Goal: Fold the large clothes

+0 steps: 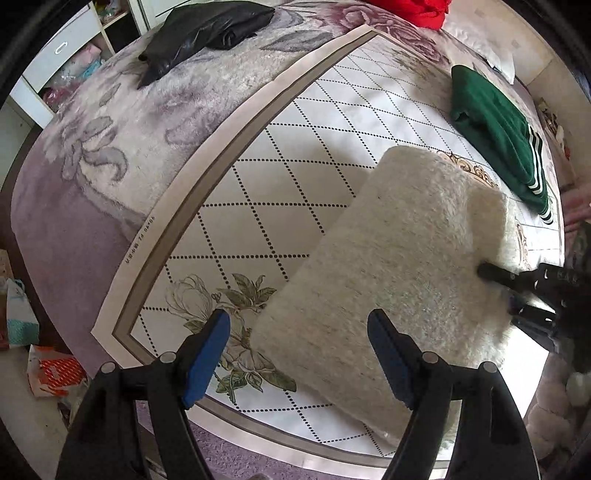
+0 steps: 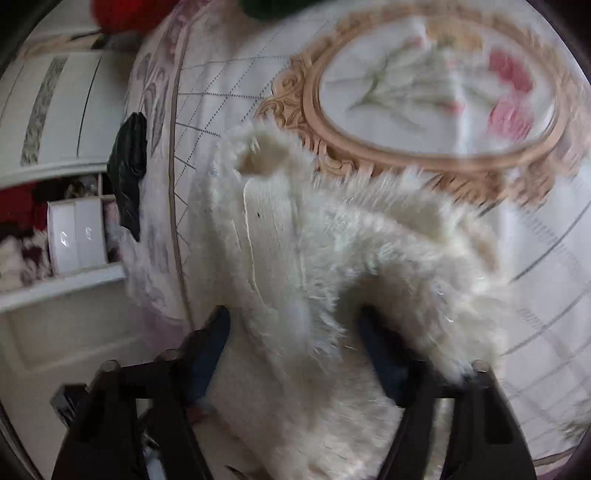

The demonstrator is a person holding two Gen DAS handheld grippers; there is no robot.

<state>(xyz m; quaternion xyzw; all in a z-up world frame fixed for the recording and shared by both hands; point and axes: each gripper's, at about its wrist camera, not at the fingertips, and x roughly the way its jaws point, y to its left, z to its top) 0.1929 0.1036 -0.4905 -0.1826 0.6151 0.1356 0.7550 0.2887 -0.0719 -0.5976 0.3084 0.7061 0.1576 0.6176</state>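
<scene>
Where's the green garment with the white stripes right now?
In the left wrist view, the green garment lies folded at upper right on the patterned mat, just beyond the fluffy white garment.

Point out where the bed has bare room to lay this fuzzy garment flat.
Freest: the diamond-print sheet, between the white garment and the black garment. The lilac blanket beside it is bare too. Crowded: the far side, with the green garment and red cloth.

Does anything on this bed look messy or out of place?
Mostly tidy. The fluffy white garment is only half folded: one furry edge stands bunched up instead of lying flat. A black garment lies crumpled on the purple blanket, while the green one looks neatly folded.
</scene>
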